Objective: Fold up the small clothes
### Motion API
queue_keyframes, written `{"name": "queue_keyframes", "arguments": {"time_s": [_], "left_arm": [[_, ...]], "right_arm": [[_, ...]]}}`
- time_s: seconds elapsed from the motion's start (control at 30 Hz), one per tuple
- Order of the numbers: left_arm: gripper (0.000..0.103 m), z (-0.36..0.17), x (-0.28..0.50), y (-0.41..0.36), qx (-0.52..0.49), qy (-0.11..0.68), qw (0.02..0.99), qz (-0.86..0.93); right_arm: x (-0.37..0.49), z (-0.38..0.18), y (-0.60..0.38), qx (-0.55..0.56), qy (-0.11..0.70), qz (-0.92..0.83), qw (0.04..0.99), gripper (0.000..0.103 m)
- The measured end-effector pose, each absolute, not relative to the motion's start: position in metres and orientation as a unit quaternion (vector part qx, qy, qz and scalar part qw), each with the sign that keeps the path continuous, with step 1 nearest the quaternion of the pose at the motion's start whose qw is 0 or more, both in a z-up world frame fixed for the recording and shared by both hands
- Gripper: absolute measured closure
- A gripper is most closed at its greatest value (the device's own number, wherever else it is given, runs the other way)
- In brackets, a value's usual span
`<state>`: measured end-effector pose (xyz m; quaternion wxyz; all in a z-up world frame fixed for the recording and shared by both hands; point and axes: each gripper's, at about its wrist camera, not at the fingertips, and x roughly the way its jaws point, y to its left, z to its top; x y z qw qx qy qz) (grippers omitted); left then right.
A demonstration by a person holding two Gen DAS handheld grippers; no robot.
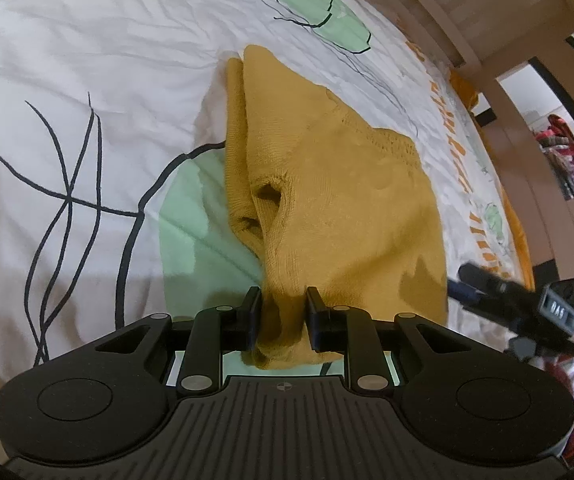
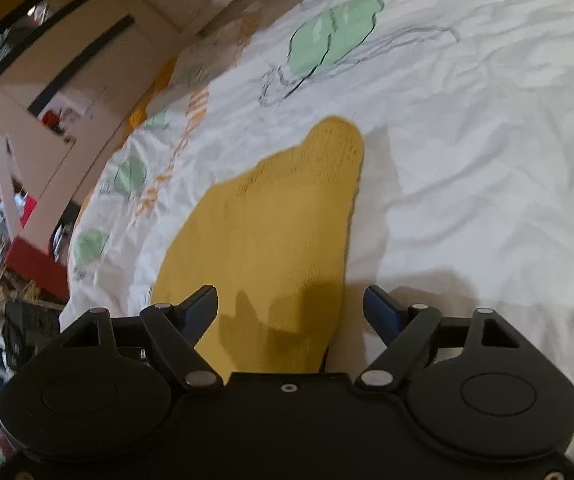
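Observation:
A mustard-yellow knitted garment [image 1: 327,184] lies bunched and partly folded on the printed white bed cover [image 1: 87,60]. My left gripper [image 1: 281,312] is shut on a gathered fold of its near edge, which bulges out behind the pads. In the right wrist view the same yellow garment [image 2: 279,220] lies flat on the bed cover [image 2: 467,140]. My right gripper [image 2: 291,304] stands open just above its near end, the jaws wide apart and not touching the cloth. The right gripper's body shows at the right edge of the left wrist view [image 1: 547,304].
The wooden bed frame [image 1: 467,12] runs along the far side. Beyond it stand pale cupboards [image 2: 67,80] and cluttered clothes and bags on the floor [image 2: 7,280]. White cover with green and black print spreads to the left [image 1: 67,160] of the garment.

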<state>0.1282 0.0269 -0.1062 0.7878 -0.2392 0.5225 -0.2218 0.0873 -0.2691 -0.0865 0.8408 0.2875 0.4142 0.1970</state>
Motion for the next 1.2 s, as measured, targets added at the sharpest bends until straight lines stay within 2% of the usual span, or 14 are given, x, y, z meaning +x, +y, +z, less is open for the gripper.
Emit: {"name": "queue_keyframes", "arguments": {"time_s": [0.3, 0.43, 0.6, 0.77, 0.93, 1.03, 1.17, 1.2], "left_arm": [[0.081, -0.099, 0.129, 0.026, -0.233, 0.516, 0.792, -0.229], [0.080, -0.090, 0.129, 0.029, -0.232, 0.508, 0.795, -0.234], [0.078, -0.077, 0.130, 0.032, -0.226, 0.497, 0.802, -0.242], [0.077, -0.062, 0.134, 0.031, -0.211, 0.476, 0.818, -0.245], [0.076, -0.050, 0.140, 0.023, -0.181, 0.454, 0.840, -0.236], [0.076, -0.046, 0.148, 0.008, -0.152, 0.435, 0.859, -0.224], [0.076, -0.044, 0.161, -0.015, -0.111, 0.414, 0.881, -0.200], [0.076, -0.044, 0.165, -0.020, -0.105, 0.410, 0.886, -0.191]], "right_arm": [[0.082, -0.100, -0.248, 0.257, 0.428, 0.285, 0.818, 0.019], [0.081, -0.102, -0.255, 0.344, 0.434, 0.366, 0.748, 0.021], [0.068, -0.086, -0.273, 0.429, 0.399, 0.436, 0.683, 0.021], [0.063, -0.077, -0.289, 0.470, 0.367, 0.419, 0.685, 0.021], [0.063, -0.064, -0.291, 0.402, 0.366, 0.333, 0.770, 0.021], [0.066, -0.050, -0.277, 0.332, 0.358, 0.280, 0.827, 0.032], [0.078, -0.034, -0.247, 0.224, 0.343, 0.225, 0.884, 0.061], [0.083, -0.032, -0.240, 0.202, 0.338, 0.213, 0.894, 0.064]]}}
